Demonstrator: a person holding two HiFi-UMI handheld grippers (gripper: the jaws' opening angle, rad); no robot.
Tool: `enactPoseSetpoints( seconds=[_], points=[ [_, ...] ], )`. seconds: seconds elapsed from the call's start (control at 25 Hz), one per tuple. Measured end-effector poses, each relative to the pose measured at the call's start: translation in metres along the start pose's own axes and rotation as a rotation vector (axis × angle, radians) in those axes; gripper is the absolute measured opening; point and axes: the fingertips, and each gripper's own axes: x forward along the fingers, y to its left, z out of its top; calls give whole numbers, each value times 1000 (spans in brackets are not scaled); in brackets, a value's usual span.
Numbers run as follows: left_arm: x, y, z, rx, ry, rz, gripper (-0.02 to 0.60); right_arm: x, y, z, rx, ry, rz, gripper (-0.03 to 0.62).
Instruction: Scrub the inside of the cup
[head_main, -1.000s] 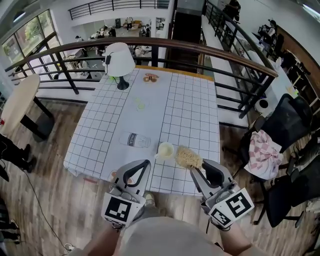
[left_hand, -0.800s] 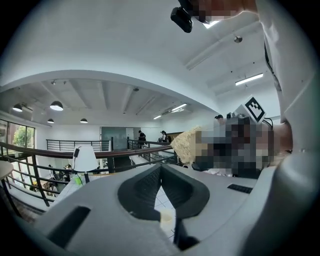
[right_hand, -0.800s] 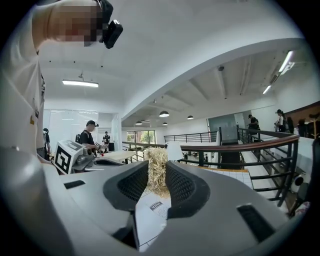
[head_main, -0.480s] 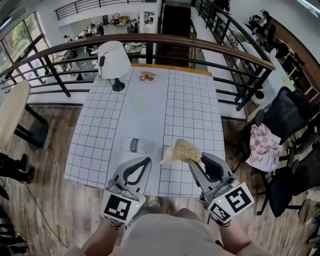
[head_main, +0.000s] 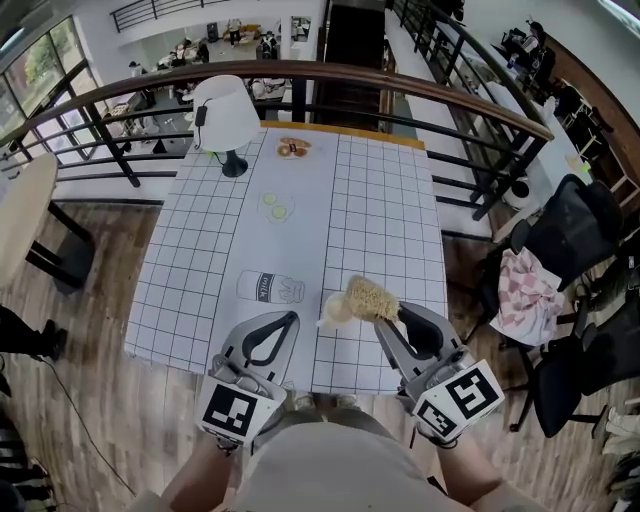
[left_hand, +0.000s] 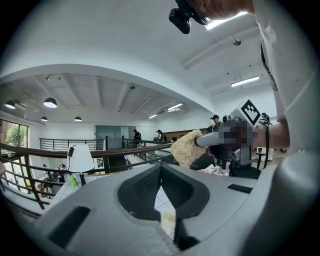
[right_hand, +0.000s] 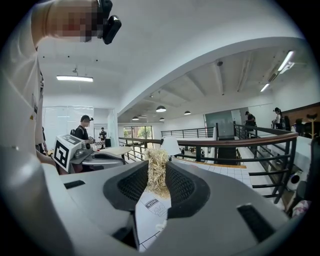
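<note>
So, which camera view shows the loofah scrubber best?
The head view: the whole loofah scrubber shows from above, beside the cup. The right gripper view shows only its thin edge, clamped between the jaws; the left gripper view shows its side, small.

The left gripper (head_main: 289, 320) and the right gripper (head_main: 388, 322) are built alike. Each has two pale grey moulded jaws that bow outward around a teardrop-shaped hollow, lined with black ribbed padding. Shallow dark rectangular slots are sunk into the grey shells on either side of that hollow. Behind the jaws, the left marker cube (head_main: 238, 410) and the right marker cube (head_main: 462, 398) carry black-and-white square patterns on white faces. The person wears a light greyish-beige top (head_main: 320, 472) and a small black head camera (left_hand: 186, 16).
</note>
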Motion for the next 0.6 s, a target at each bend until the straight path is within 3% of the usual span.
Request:
enactPoseSetpoints(
  seconds=[0.2,0.4,0.6],
  points=[
    [2,1,-7,16,29,34,14,3,-9,-2,-17,12,26,103],
    [6,4,-14,21,56,41,14,5,-29,-7,-57,30,-10,103],
    [21,4,-26,134,79,55,15,15,-38,-30,-53,137,56,103]
  ],
)
